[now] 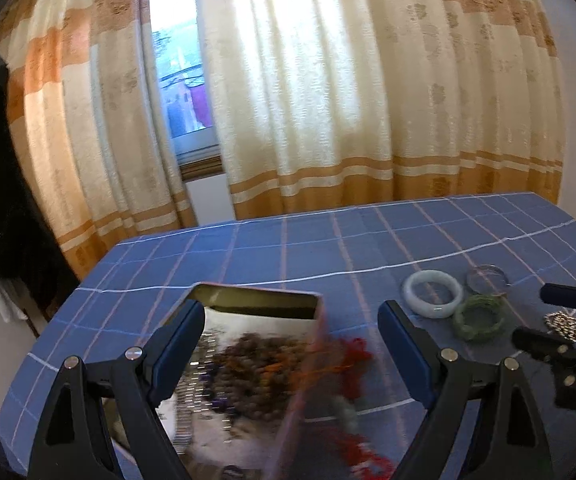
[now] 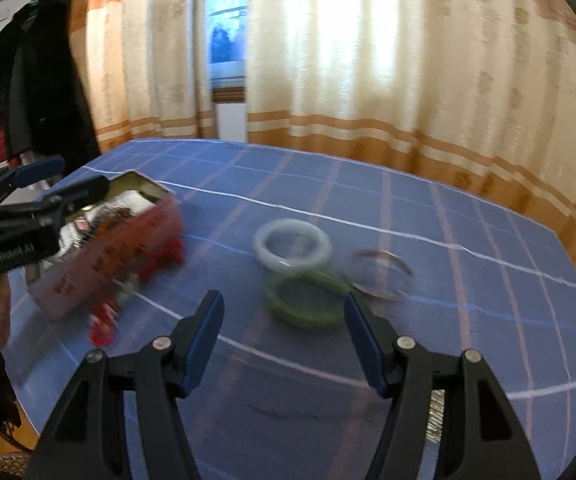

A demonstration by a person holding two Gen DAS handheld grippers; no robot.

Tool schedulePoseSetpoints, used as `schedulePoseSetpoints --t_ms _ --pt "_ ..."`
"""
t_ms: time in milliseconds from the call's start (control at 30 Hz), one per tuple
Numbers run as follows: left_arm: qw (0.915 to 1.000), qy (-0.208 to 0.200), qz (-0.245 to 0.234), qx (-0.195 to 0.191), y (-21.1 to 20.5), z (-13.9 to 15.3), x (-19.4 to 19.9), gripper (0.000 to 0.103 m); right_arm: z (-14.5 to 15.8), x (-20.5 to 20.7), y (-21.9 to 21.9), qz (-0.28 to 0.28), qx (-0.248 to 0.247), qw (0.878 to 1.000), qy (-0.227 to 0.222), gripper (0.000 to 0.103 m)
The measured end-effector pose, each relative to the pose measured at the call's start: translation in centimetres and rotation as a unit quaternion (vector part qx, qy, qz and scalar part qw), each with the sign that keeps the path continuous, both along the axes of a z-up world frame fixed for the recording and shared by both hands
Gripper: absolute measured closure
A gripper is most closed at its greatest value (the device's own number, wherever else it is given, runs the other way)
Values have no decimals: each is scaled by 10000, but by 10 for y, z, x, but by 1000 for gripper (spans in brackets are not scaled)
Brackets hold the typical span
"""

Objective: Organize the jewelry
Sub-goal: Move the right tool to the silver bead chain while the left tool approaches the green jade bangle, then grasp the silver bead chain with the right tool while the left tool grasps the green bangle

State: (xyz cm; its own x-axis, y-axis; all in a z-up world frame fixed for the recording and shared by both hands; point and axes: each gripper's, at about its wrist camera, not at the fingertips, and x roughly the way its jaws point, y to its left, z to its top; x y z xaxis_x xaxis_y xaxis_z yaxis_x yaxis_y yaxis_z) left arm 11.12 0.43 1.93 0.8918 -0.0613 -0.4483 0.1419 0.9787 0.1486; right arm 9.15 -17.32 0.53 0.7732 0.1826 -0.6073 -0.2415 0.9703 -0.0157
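Note:
A pink-red open tin box (image 1: 260, 304) (image 2: 108, 256) holds brown beads (image 1: 264, 356) and silvery chains. A red tasselled cord (image 1: 351, 360) (image 2: 160, 260) hangs over its right side onto the cloth. My left gripper (image 1: 291, 344) (image 2: 58, 184) is open above the box. To the right lie a white bangle (image 1: 433, 294) (image 2: 292, 246), a green bangle (image 1: 479, 319) (image 2: 307, 300), a clear glass bangle (image 1: 487, 278) (image 2: 381, 276) and a silvery bracelet (image 1: 565, 326). My right gripper (image 2: 284, 332) (image 1: 531, 316) is open, just short of the green bangle.
The round table (image 1: 327, 248) (image 2: 467, 320) has a blue checked cloth. Cream and orange curtains (image 1: 307, 92) hang behind it. Dark coats (image 2: 36, 80) hang at the far left beyond the table edge.

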Motion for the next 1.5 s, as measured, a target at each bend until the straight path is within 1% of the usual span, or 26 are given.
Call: schedulePoseSetpoints --t_ms 133,233,367,500,567,600,633,700,767,867,900,1000,1067,1100,1133,1200,1300,1333,1433,1500 --pt "9994 62 -325 113 -30 -4 1 15 -5 -16 -47 -507 11 9987 45 37" --pt "9983 215 -516 155 -56 -10 6 15 -7 -22 -72 -810 42 9967 94 38" --pt "9950 624 -769 93 -83 -22 20 15 -12 -27 -99 -1119 112 9934 220 42" --pt "9895 1011 -1032 34 -105 -36 32 15 -18 -29 -108 -1139 124 9929 314 47" --pt "9862 1221 -1121 -41 -111 -43 39 24 -21 -29 -108 -1108 118 9931 370 48" --pt "9835 1362 -1189 -74 -115 -48 43 38 -22 -28 -108 -1099 106 9931 398 49" --pt "9811 1473 -1247 -105 -118 -51 46 47 -25 -28 -109 -1086 113 9931 435 50" --pt "9769 1667 -1325 -190 -122 -57 51 48 -29 -28 -112 -1048 177 9931 502 50" --pt "9761 1712 -1328 -193 -124 -59 53 48 -33 -26 -112 -979 228 9933 575 50" --pt "9719 1869 -1405 -274 -128 -62 57 48 -37 -21 -109 -831 230 9937 719 50" --pt "9703 1927 -1442 -251 -130 -64 59 48 -37 -21 -108 -813 225 9938 728 51" --pt "9673 2037 -1495 -228 -133 -68 60 48 -41 -15 -106 -712 207 9929 930 59" --pt "9646 2094 -1584 -254 -134 -69 60 57 -41 -15 -106 -690 172 9931 932 59" --pt "9625 2138 -1651 -235 -136 -70 59 69 -42 -16 -104 -654 147 9935 921 64" --pt "9627 2118 -1668 -224 -137 -70 58 81 -41 -17 -103 -619 139 9939 907 76" --pt "9594 2124 -1843 -206 -139 -70 53 95 -41 -20 -104 -591 183 9942 880 79" --pt "9597 2030 -1939 -120 -143 -68 45 96 -41 -22 -103 -590 167 9946 834 81" --pt "9602 1995 -1953 -96 -143 -67 44 97 -40 -23 -103 -607 172 9948 795 84" --pt "9630 1818 -1991 -11 -145 -63 38 97 -37 -26 -104 -664 231 9952 678 90" --pt "9677 1603 -1947 53 -145 -58 33 97 -35 -27 -105 -699 288 9954 587 90"
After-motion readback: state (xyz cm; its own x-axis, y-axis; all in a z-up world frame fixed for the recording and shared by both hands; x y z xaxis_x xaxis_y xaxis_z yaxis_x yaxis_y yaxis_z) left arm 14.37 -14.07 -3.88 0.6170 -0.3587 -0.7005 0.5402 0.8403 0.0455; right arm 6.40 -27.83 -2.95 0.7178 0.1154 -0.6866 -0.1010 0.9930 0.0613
